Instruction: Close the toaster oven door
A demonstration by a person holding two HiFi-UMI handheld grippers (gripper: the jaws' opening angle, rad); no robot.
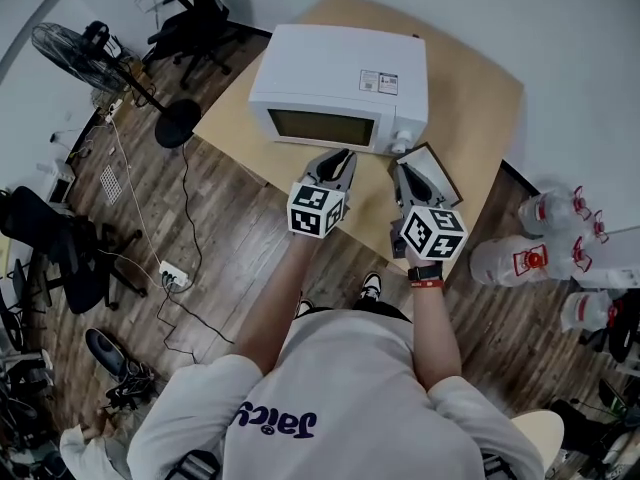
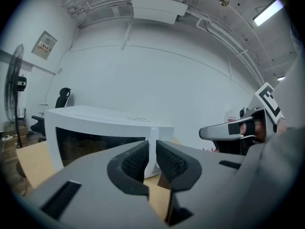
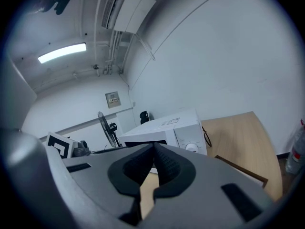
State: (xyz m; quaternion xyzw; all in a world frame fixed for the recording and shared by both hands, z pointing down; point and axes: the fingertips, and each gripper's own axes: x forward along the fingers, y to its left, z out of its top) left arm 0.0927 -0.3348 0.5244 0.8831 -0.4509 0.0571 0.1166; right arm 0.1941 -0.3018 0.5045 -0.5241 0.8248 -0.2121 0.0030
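Note:
A white toaster oven [image 1: 340,83] stands on a wooden table [image 1: 470,108], its dark glass door [image 1: 320,126] flat against the front. Both grippers hover side by side just in front of it, pointing at it. My left gripper [image 1: 345,156] faces the door's right end; a narrow gap shows between its pads, and nothing is in it [image 2: 151,151]. My right gripper [image 1: 405,168] is in front of the knob side, its pads meeting at the tips with nothing held [image 3: 153,149]. The oven [image 2: 95,128] fills the left of the left gripper view and appears again, oven [image 3: 176,128], beyond the right jaws.
A flat dark-edged board [image 1: 435,173] lies on the table to the right of the oven, under my right gripper. Large water bottles [image 1: 545,248] stand on the floor at right. A fan [image 1: 75,53], office chairs [image 1: 195,13] and a power strip [image 1: 172,273] are at left.

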